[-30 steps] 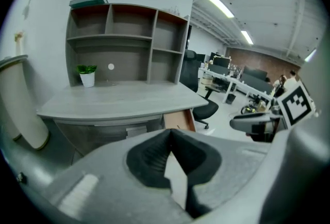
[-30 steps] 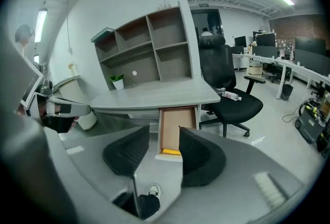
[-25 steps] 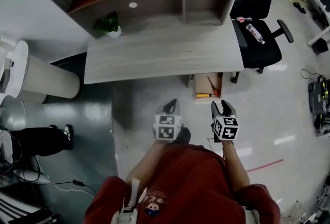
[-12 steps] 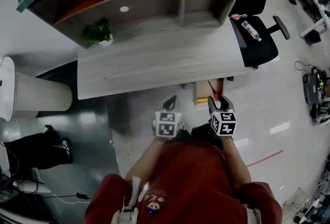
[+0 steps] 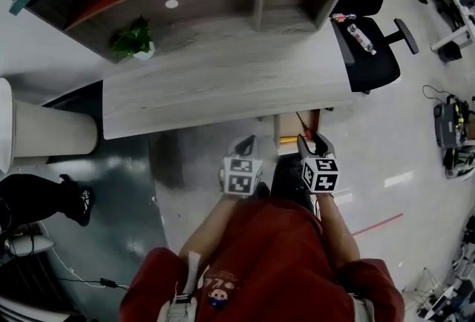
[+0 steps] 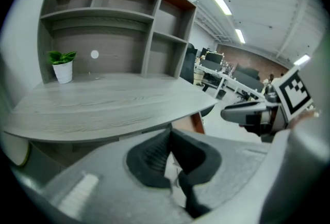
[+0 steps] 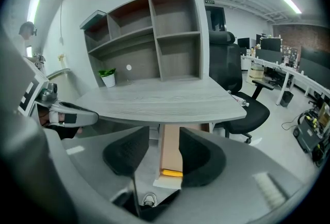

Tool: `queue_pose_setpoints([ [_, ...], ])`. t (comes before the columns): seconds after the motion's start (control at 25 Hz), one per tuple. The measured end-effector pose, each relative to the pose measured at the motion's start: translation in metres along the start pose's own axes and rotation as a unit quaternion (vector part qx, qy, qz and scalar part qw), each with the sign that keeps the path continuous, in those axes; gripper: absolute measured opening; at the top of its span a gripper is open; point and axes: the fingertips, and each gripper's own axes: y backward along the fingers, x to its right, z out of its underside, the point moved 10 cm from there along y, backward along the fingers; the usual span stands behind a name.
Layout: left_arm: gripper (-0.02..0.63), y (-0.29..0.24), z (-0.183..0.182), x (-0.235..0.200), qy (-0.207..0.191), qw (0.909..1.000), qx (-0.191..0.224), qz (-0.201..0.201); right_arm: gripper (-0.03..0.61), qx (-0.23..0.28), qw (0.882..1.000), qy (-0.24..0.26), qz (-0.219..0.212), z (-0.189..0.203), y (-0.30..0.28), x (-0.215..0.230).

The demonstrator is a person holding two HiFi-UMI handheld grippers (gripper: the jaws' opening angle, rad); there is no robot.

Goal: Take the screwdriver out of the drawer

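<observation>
Screwdriver (image 7: 171, 172) lies across the front end of the open drawer (image 5: 280, 129), which stands out from under the right end of the desk (image 5: 223, 83). Only its yellow handle is clear to see, close to the front edge. A thin red thing (image 5: 304, 120) lies slanted further back in the drawer; what it is I cannot tell.

The right gripper (image 7: 164, 133) hovers over the front of the drawer with jaws well apart and nothing between them. In its own view the handle sits just below the gap. The left gripper (image 6: 169, 132) hangs left of the drawer, over the floor, with jaws closed tip to tip and holding nothing.

The step in hand is, I judge, the reach of the right gripper down to the handle. The handle seems to lie along the same line in which the jaws open. The gripper should therefore probably turn about a quarter before it goes down, so the jaws close across the thin side of the handle. One jaw must then fit between the handle and the front edge, so a slow, straight descent is safer. The left gripper is best kept aside.
</observation>
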Motion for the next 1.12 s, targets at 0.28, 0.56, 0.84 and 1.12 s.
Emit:
queue_pose_setpoints([
  [0.28, -0.003, -0.016, 0.002, 0.003, -0.010, 0.9997, -0.024, 0.005, 0.166, -0.024, 1.000, -0.007, 0.002, 0.011, -0.017, 0.014],
  [0.56, -0.003, -0.034, 0.006, 0.007, -0.011, 0.9992, -0.038, 0.004, 0.167, -0.059, 0.998, -0.004, 0.007, 0.030, -0.043, 0.035],
  [0.84, -0.003, -0.057, 0.015, 0.004, -0.013, 0.9983, -0.057, 0.000, 0.166, -0.102, 0.994, 0.024, 0.002, 0.054, -0.079, 0.050],
  [1.12, -0.003, -0.083, 0.035, 0.004, 0.008, 0.9969, -0.078, 0.001, 0.167, -0.138, 0.990, 0.041, -0.003, 0.080, -0.117, 0.072],
])
